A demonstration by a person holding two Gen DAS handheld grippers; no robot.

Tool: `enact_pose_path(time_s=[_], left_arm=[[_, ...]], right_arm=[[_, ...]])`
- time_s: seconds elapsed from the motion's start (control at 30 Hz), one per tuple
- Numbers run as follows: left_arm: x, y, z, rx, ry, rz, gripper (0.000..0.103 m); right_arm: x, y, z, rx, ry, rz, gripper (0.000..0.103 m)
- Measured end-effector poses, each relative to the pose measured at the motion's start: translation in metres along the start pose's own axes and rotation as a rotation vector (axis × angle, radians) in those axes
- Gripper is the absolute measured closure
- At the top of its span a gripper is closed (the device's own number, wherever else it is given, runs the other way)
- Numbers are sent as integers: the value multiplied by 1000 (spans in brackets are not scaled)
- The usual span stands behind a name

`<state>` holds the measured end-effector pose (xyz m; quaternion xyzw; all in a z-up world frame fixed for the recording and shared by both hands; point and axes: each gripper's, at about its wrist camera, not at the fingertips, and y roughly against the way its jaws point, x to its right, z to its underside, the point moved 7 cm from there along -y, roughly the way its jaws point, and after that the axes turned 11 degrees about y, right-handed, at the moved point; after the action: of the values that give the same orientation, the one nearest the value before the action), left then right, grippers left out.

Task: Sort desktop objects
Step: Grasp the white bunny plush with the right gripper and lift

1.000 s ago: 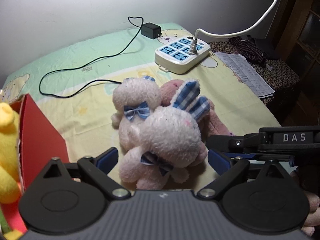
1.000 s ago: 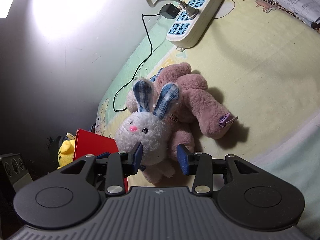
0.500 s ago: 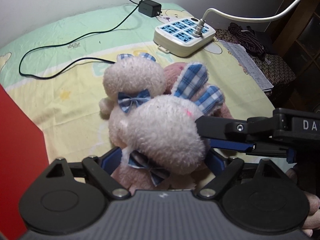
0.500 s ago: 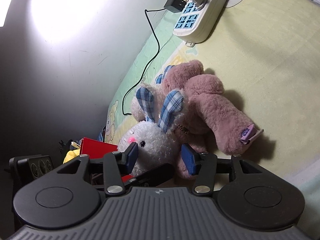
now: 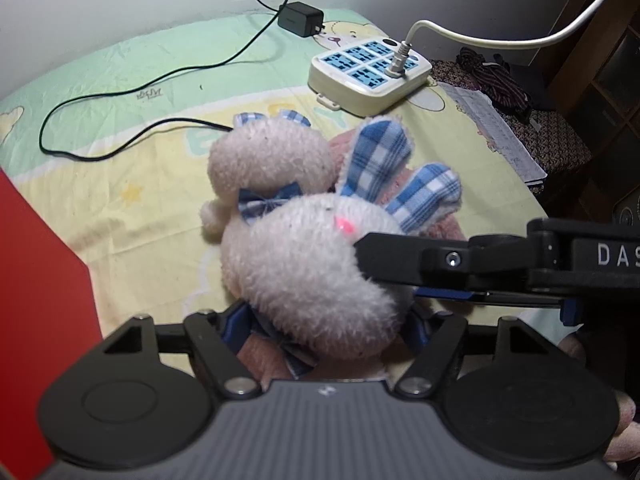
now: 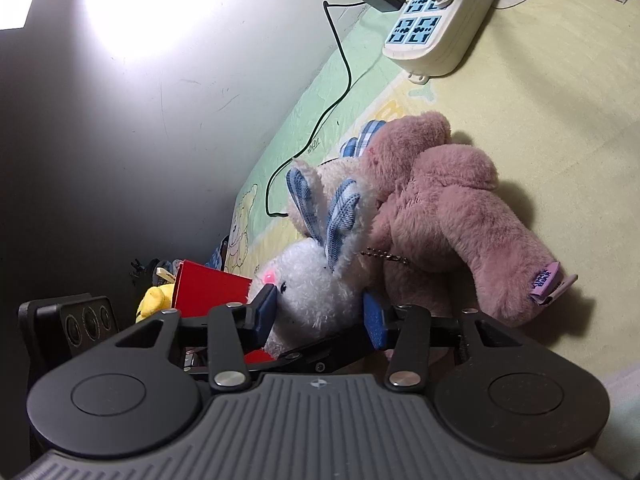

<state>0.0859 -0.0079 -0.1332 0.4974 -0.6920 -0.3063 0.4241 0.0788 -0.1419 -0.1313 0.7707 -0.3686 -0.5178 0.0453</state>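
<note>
Right tongs (image 6: 320, 316) clamping white bunny's (image 6: 316, 284) head, left tongs (image 5: 324, 328) parted around its body

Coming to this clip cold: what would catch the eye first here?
The white bunny with blue plaid ears fills the middle of both views, its head between the right gripper's blue-padded fingers and its body between the left gripper's. A second bunny and a pink plush lie piled against it on the pastel sheet. Behind, a power strip stands out near the wall.
</note>
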Motion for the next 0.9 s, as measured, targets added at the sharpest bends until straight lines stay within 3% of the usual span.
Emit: enact_pose_path(time_s=[0.33, 0.9], left_arm=[[20, 29, 24, 1, -3, 67, 34], [19, 85, 78, 43, -4, 81, 34]], right_arm=[[-9, 27, 13, -7, -9, 9, 55], [-52, 48, 55, -86, 75, -23, 55]])
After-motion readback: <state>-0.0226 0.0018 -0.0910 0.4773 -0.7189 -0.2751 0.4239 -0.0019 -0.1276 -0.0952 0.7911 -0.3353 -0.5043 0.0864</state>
